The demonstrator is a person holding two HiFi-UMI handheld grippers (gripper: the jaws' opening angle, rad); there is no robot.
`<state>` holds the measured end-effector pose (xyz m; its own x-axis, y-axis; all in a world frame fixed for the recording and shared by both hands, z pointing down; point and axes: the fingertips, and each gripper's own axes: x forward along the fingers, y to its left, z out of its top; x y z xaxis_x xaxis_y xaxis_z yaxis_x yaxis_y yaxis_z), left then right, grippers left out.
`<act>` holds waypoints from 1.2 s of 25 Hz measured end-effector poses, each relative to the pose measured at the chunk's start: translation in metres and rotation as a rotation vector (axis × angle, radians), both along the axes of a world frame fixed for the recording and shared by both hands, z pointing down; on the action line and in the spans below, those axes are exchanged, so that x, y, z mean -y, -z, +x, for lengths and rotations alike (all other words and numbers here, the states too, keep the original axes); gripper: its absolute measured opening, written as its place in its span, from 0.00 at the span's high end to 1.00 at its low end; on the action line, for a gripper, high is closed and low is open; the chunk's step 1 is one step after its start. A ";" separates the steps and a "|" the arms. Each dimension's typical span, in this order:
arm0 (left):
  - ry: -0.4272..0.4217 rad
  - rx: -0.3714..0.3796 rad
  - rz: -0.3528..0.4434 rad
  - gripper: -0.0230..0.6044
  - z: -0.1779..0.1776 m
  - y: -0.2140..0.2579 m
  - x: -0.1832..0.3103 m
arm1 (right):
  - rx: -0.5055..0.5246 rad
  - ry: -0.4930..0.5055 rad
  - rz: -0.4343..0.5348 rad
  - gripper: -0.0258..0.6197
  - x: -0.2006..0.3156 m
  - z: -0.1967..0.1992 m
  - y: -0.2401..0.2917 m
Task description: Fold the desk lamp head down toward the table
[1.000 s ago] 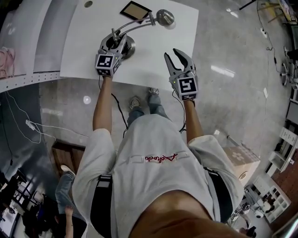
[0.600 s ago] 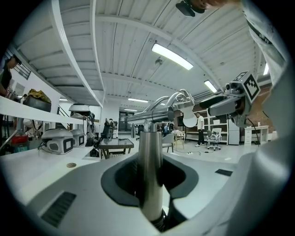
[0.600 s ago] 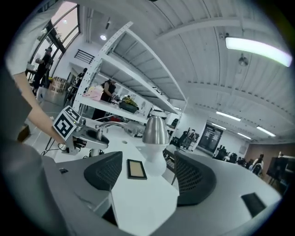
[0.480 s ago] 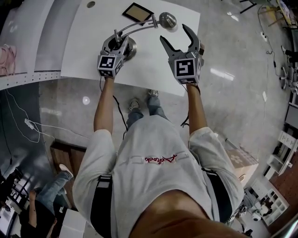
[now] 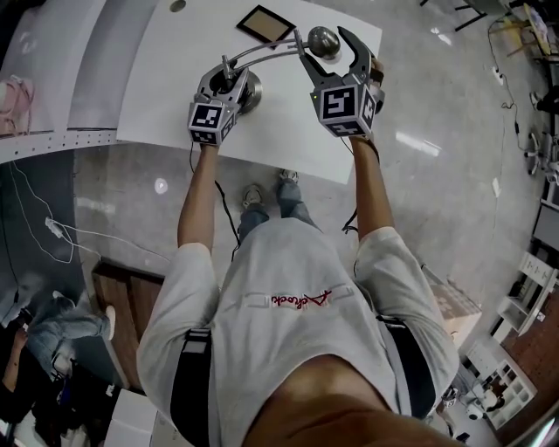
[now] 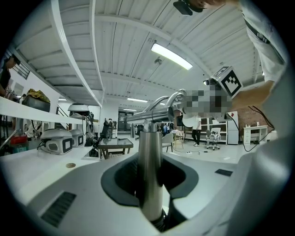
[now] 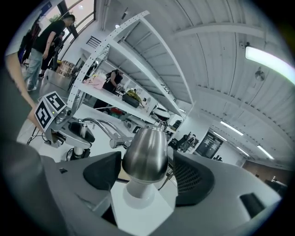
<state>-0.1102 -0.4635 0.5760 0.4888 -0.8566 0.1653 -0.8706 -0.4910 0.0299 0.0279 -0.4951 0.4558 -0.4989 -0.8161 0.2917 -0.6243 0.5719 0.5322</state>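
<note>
A silver desk lamp stands on the white table (image 5: pixel 166 96), with a round base (image 5: pixel 247 87), an upright post (image 6: pixel 150 170) and a curved arm (image 5: pixel 262 54). My left gripper (image 5: pixel 225 80) is shut on the post just above the base. The lamp head (image 5: pixel 321 37) is a rounded metal shade at the arm's far end. My right gripper (image 5: pixel 324 48) has its jaws on either side of the lamp head (image 7: pixel 145 154). Those jaws are opening, and a gap shows between each pad and the shade.
A brown framed panel (image 5: pixel 266 24) lies flat on the table behind the lamp arm. The table's front edge (image 5: pixel 262 157) runs just below both grippers. A shelf rail (image 5: pixel 52 141) lies to the left, and grey floor to the right.
My right gripper has risen from the table's front edge to the lamp head, rolled, and spread its jaws wider around it. The left gripper has kept its hold on the post.
</note>
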 end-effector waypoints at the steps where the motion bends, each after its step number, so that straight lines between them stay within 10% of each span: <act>1: -0.001 0.000 0.000 0.75 0.000 0.000 0.000 | -0.007 0.000 0.003 0.45 0.001 -0.001 0.001; 12: 0.000 -0.012 -0.004 0.75 -0.002 -0.003 0.000 | 0.034 -0.003 -0.033 0.50 0.003 -0.002 -0.008; 30: 0.001 -0.022 0.006 0.75 -0.002 -0.001 0.001 | 0.384 -0.074 -0.266 0.50 0.005 0.010 -0.096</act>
<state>-0.1124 -0.4646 0.5767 0.4911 -0.8582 0.1493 -0.8704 -0.4901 0.0462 0.0376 -0.5003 0.5513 -0.5554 -0.7753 0.3009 -0.7913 0.6040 0.0956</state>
